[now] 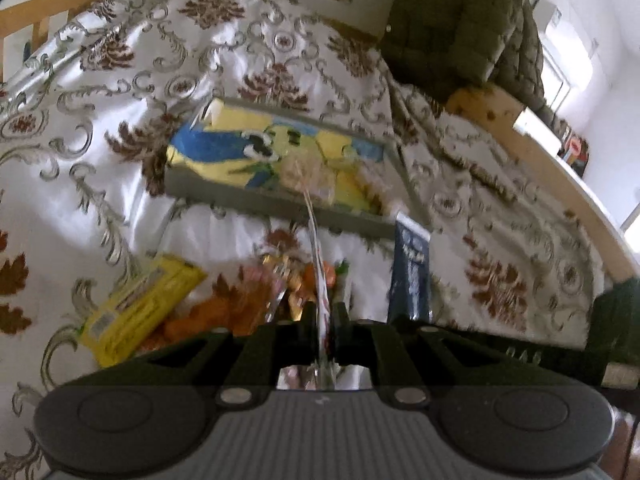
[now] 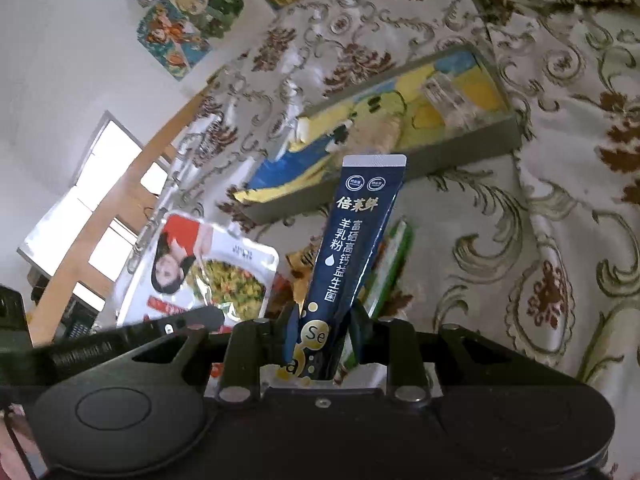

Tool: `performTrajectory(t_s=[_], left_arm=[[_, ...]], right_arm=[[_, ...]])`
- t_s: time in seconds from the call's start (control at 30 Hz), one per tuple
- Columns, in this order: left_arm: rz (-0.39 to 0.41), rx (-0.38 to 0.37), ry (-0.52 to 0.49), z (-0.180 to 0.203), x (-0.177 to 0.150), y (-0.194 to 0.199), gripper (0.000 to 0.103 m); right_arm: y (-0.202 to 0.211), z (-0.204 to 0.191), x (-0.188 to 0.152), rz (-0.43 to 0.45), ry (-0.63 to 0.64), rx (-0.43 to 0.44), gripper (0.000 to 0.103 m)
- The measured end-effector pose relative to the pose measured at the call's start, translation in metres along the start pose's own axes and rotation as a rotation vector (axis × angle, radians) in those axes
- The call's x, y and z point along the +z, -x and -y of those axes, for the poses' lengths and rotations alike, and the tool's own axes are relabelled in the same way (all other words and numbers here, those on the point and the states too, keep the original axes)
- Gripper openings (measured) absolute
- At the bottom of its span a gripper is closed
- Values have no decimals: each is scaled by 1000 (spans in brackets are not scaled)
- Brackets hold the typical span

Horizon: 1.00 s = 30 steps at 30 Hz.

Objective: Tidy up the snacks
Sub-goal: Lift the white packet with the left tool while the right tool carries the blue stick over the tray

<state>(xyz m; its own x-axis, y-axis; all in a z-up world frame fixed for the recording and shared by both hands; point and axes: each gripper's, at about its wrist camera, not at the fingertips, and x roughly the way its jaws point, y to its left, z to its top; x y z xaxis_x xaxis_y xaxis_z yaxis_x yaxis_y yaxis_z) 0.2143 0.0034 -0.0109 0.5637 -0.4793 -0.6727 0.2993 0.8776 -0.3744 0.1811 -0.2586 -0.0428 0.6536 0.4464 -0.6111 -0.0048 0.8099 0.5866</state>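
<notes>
left gripper (image 1: 322, 320) pinches flat white pouch (image 2: 200, 272) edge-on, near box (image 1: 280, 160) | right gripper (image 2: 324, 332) clamps navy sachet (image 2: 356, 236) low, upright | both light, floppy, slick; grip near sealed ends

One tray (image 2: 472, 152), one navy stick sachet (image 2: 356, 248), one meal pouch (image 2: 208, 264), one yellow bar (image 1: 140, 308), perhaps several candies (image 1: 296, 280).

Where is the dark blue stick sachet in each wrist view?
Left wrist: dark blue stick sachet right of centre, standing on end below the tray's right corner.
Right wrist: the same sachet at centre, clamped in the right tool.
Shared landmark: the grey tray with yellow-and-blue cartoon lining.
</notes>
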Motion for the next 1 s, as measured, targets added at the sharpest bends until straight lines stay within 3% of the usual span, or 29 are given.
performTrajectory(t_s=[0.3, 0.57, 0.8, 1.0], left_arm=[[85, -18, 17, 15, 56, -25, 9], [127, 8, -10, 19, 127, -87, 9], [92, 24, -25, 17, 160, -156, 9], [35, 64, -13, 5, 166, -203, 9]], right_arm=[[-4, -1, 49, 92, 55, 12, 28], [-38, 16, 121, 170, 91, -32, 28], [-85, 49, 169, 222, 36, -61, 28], [-122, 72, 184, 180, 29, -100, 28]])
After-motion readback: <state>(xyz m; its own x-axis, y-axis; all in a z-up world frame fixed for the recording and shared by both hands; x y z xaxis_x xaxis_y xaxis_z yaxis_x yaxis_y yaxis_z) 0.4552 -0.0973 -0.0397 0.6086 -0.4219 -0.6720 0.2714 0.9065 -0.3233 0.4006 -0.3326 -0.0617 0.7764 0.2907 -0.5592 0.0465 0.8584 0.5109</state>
